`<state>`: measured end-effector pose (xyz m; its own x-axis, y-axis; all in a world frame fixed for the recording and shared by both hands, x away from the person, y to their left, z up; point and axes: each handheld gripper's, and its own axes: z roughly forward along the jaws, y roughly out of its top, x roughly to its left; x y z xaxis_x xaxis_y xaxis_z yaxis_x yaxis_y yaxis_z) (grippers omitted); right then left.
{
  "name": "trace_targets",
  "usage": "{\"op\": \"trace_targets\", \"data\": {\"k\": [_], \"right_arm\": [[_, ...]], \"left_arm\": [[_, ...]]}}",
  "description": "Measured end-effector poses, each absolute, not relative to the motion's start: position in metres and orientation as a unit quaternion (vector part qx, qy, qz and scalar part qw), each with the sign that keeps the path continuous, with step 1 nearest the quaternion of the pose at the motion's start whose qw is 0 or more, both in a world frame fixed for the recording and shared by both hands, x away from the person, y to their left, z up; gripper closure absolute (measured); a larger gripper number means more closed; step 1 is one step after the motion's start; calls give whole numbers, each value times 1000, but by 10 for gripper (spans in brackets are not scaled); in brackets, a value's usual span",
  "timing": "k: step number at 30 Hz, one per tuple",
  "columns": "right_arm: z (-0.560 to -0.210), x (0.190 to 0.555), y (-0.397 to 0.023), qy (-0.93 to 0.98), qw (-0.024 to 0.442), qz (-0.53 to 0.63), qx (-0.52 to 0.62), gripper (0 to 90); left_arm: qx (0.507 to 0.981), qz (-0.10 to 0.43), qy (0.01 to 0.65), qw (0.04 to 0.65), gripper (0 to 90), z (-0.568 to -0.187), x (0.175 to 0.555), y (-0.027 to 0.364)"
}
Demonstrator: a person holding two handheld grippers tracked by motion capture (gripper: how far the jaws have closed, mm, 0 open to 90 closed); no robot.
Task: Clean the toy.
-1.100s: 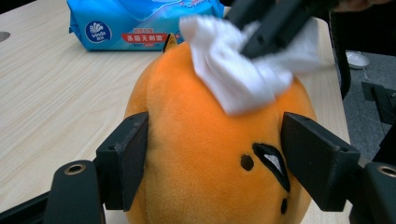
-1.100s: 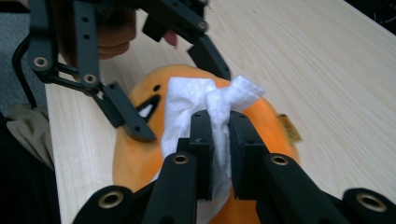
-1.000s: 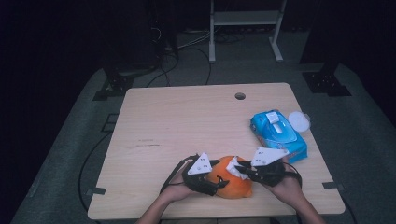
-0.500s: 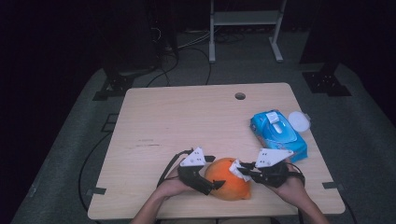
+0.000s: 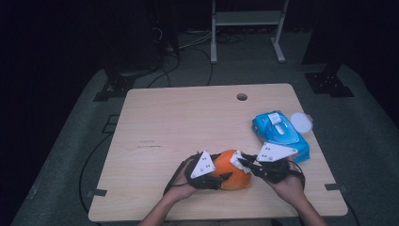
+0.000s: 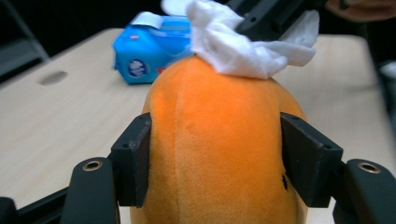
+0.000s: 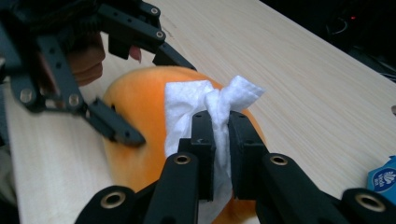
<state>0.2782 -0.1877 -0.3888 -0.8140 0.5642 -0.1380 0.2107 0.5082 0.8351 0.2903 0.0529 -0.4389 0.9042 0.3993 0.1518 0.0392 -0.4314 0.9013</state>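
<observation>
High view: left tongs (image 5: 225, 178) clamp orange plush (image 5: 234, 175); right tongs (image 5: 244, 162) pinch wipe (image 5: 236, 158); wipes pack (image 5: 277, 133) nearby.

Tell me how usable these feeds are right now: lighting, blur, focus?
High view: table evenly lit, surroundings nearly black, picture soft. Left gripper view: orange plush toy sharp, blue wipes pack behind it blurred. Right gripper view: white wipe crisp and bright, far table edge soft; no glare.

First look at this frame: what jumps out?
The orange plush toy at the table's near edge, clamped between the left gripper. The right gripper presses a white wipe onto its top. A blue wipes pack lies at right.
</observation>
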Motion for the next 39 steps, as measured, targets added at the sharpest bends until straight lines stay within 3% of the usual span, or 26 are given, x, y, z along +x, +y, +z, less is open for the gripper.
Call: {"op": "trace_targets", "data": {"k": [2,5,7,13,22,31,33,37,39], "right_arm": [[-392,279,-186,849,204,433,225,808],[-396,280,-187,853,182,438,219,809],[-398,277,-187,855,170,437,219,809],[-396,272,-184,860,189,425,211,810],[-397,283,-218,850,189,419,258,811],[-390,281,-195,848,188,436,235,811],[-392,280,-192,852,187,432,230,811],[-393,276,-192,854,179,437,220,811],[-392,274,-192,855,174,439,216,811]], "left_arm": [[827,153,138,523,293,-441,293,57],[824,75,155,539,201,-438,300,68],[817,55,174,547,198,-437,305,72],[830,82,170,525,325,-440,301,72],[831,84,159,527,329,-442,299,74],[845,89,113,516,326,-440,290,68],[846,84,113,514,290,-439,292,71],[847,68,153,504,91,-437,301,72],[849,49,165,500,70,-443,303,69]]}}
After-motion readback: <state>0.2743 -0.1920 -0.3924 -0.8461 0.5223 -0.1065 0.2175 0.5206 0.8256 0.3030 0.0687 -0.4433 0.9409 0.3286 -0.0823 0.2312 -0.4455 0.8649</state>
